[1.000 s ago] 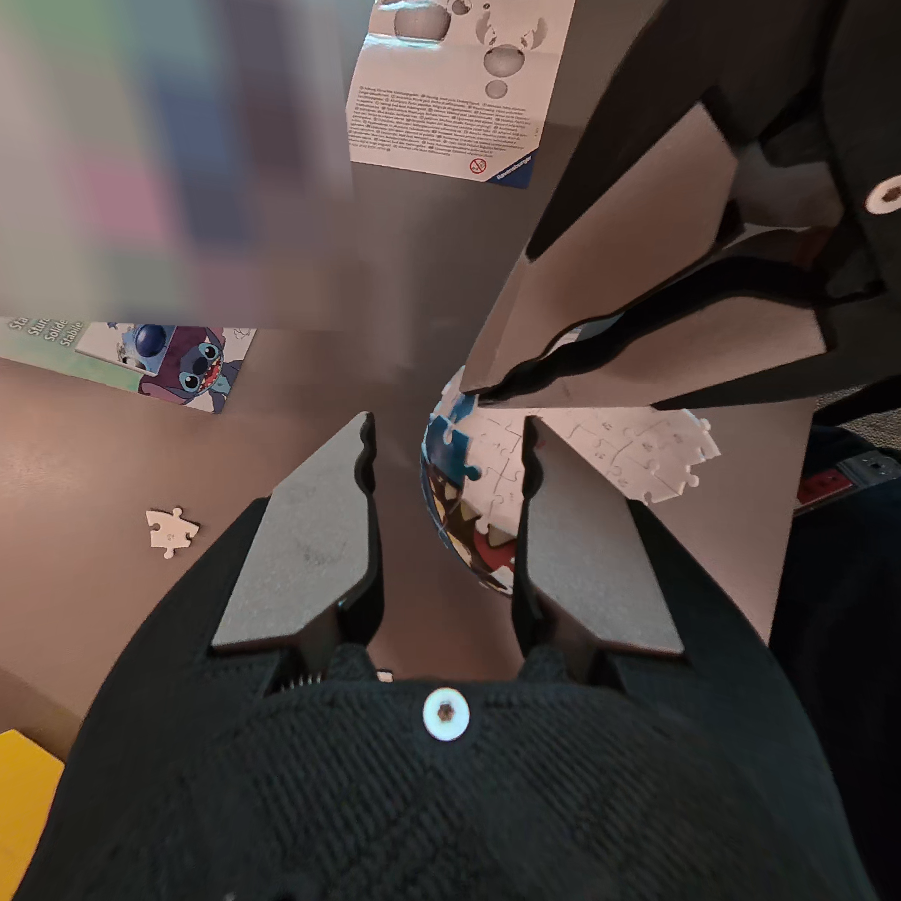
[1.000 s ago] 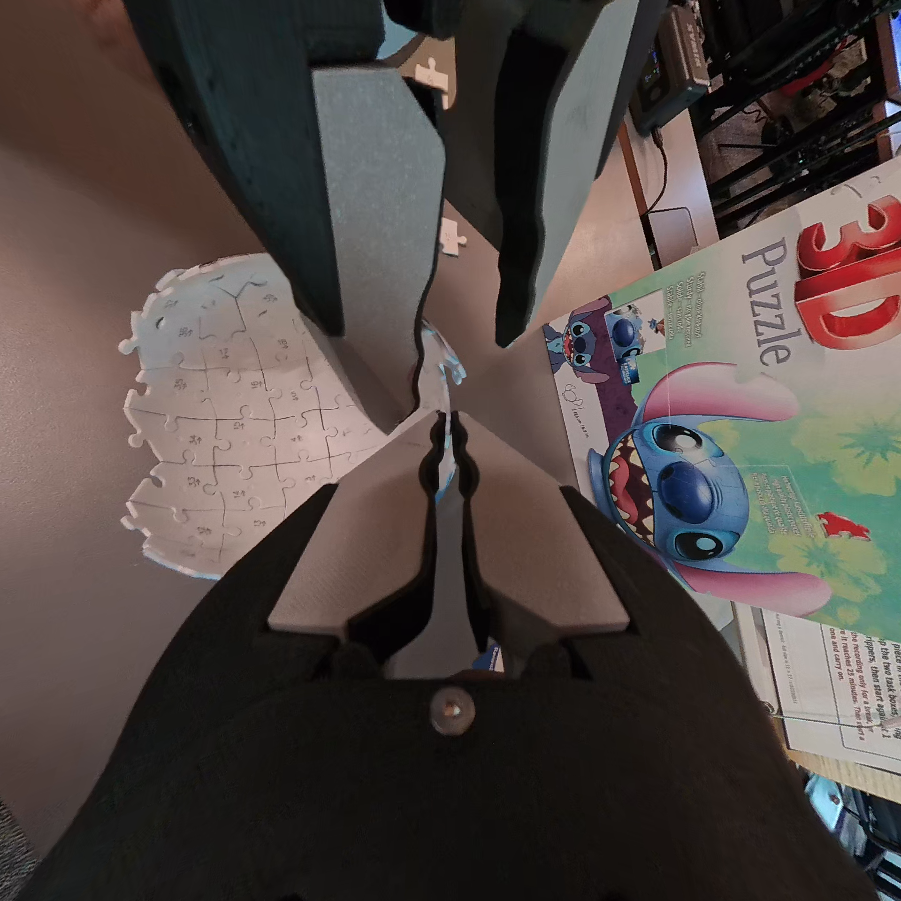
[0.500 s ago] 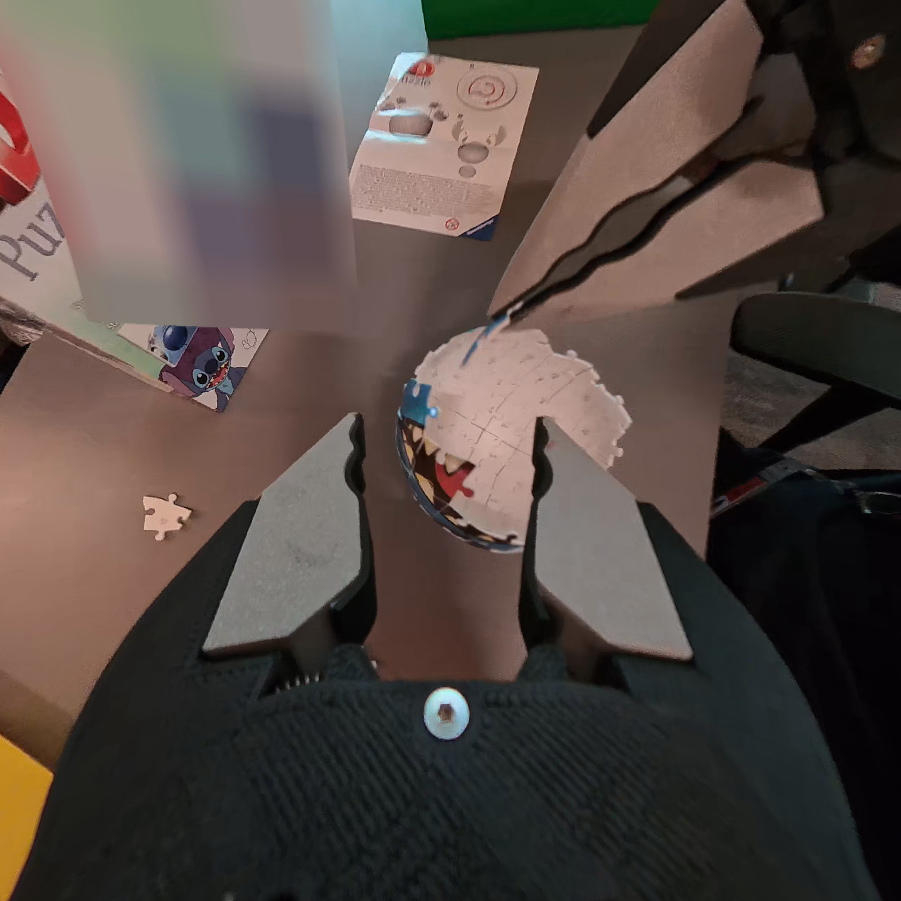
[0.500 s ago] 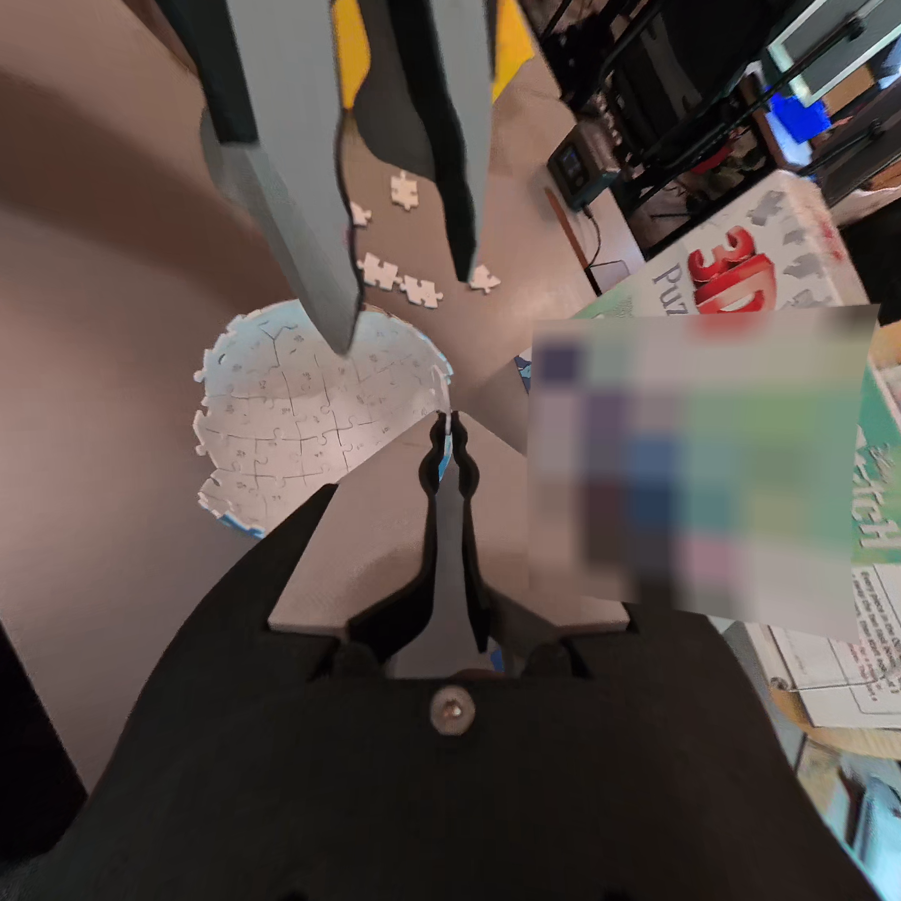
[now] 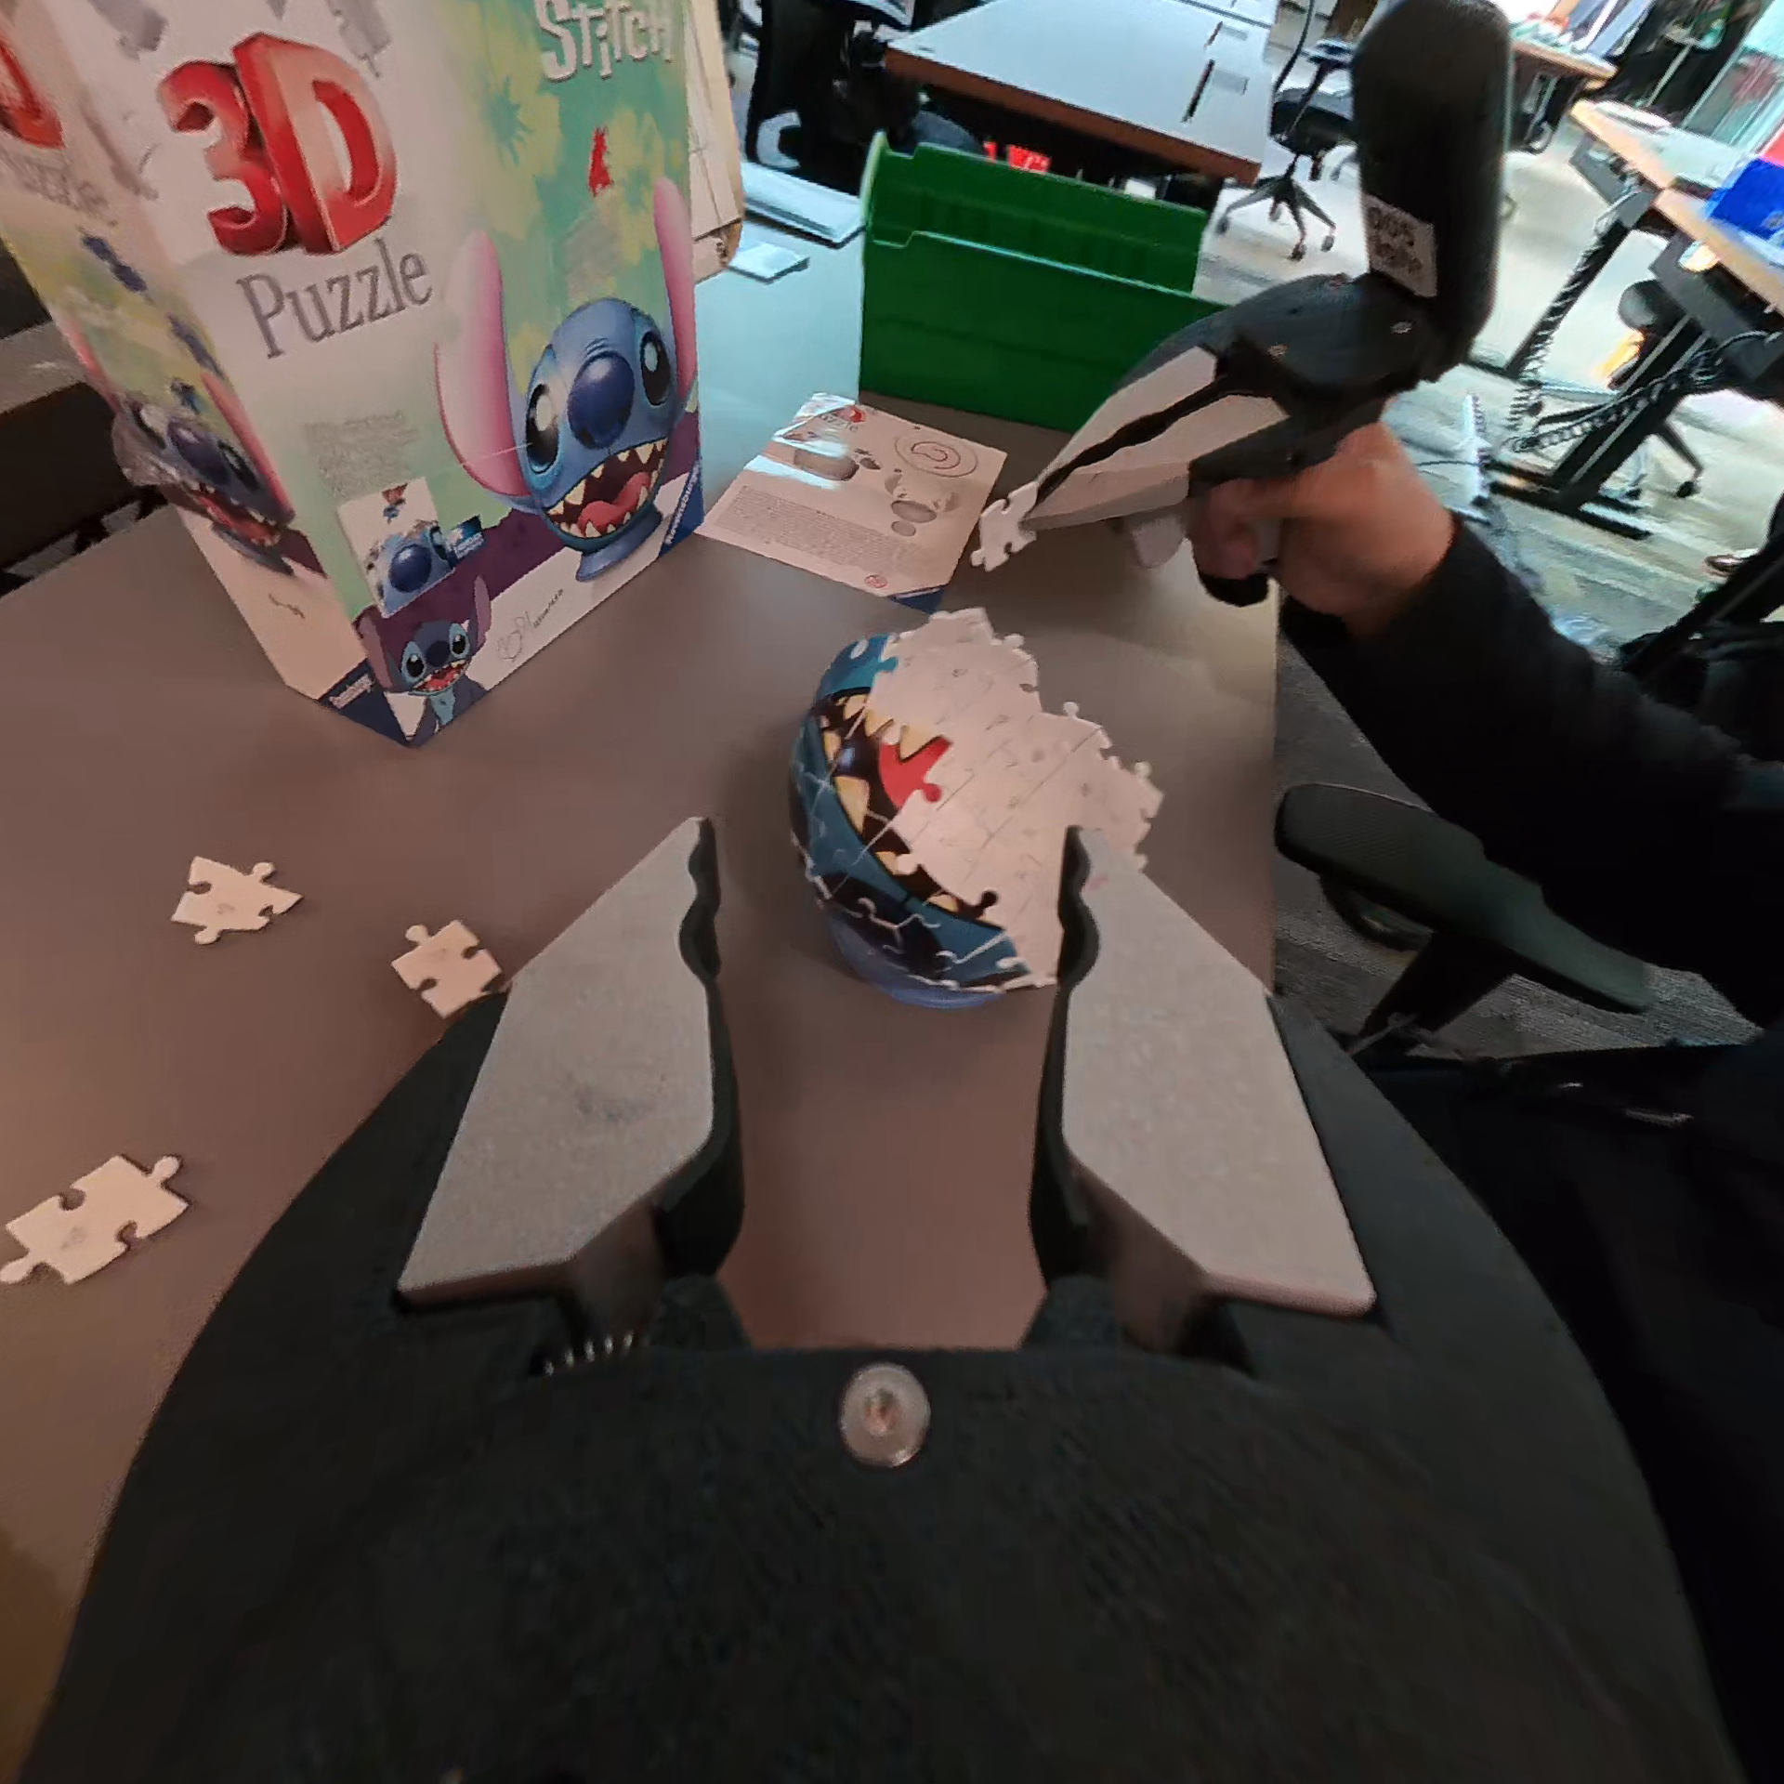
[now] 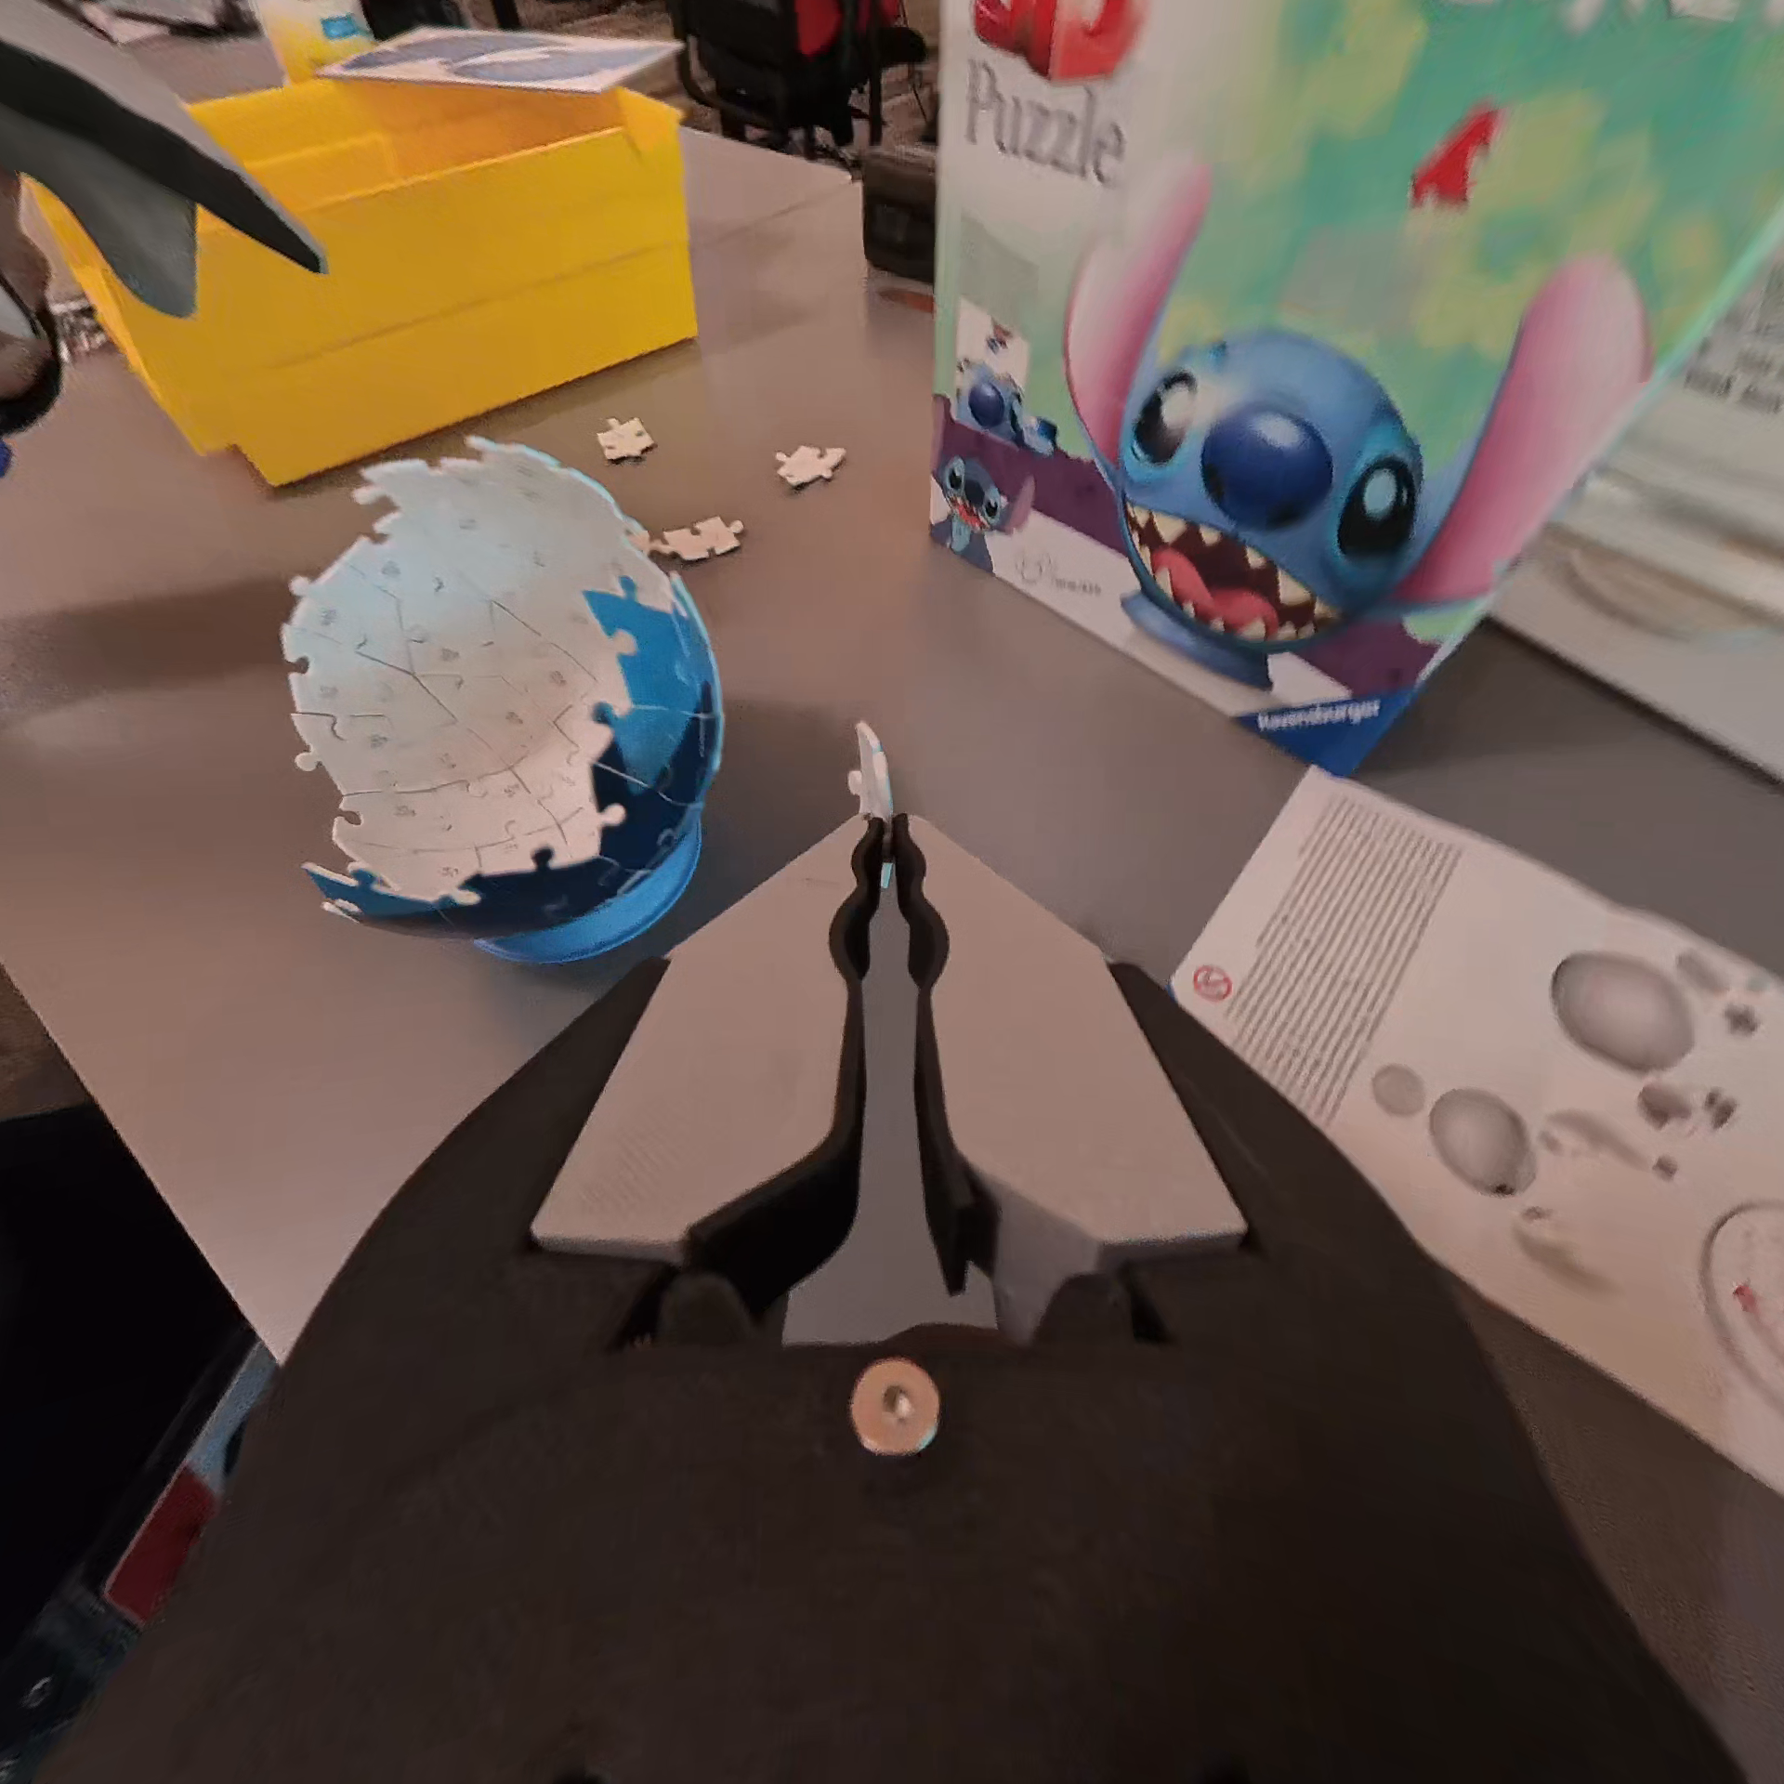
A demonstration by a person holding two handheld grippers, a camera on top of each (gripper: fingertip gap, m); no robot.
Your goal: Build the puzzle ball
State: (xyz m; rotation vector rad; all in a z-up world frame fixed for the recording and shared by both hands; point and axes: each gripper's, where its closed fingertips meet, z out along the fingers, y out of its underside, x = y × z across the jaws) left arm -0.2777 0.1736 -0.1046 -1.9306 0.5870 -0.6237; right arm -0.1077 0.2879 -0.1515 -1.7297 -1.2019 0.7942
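Observation:
The half-built puzzle ball (image 5: 951,811) sits on a blue ring stand on the grey table, its white inner side open to the right; it also shows in the right wrist view (image 6: 502,705). My left gripper (image 5: 888,859) is open and empty, just in front of the ball. My right gripper (image 6: 883,830) is shut on a single puzzle piece (image 6: 869,772), held above the table to the right of the ball. In the left wrist view the right gripper (image 5: 1033,507) with the piece (image 5: 1004,526) is beyond the ball, up and to the right.
Several loose white pieces (image 5: 232,898) lie left of the ball. The puzzle box (image 5: 386,348) stands at the back left, an instruction sheet (image 5: 859,492) behind the ball. A green bin (image 5: 1014,290) and a yellow bin (image 6: 415,251) stand at the table's edges. A chair (image 5: 1448,888) is at right. My hands' fingertips stand some 20 cm from each other.
Both grippers have pulled up and back from the ball, which now stands free. The right gripper still holds its piece. The left stays open.

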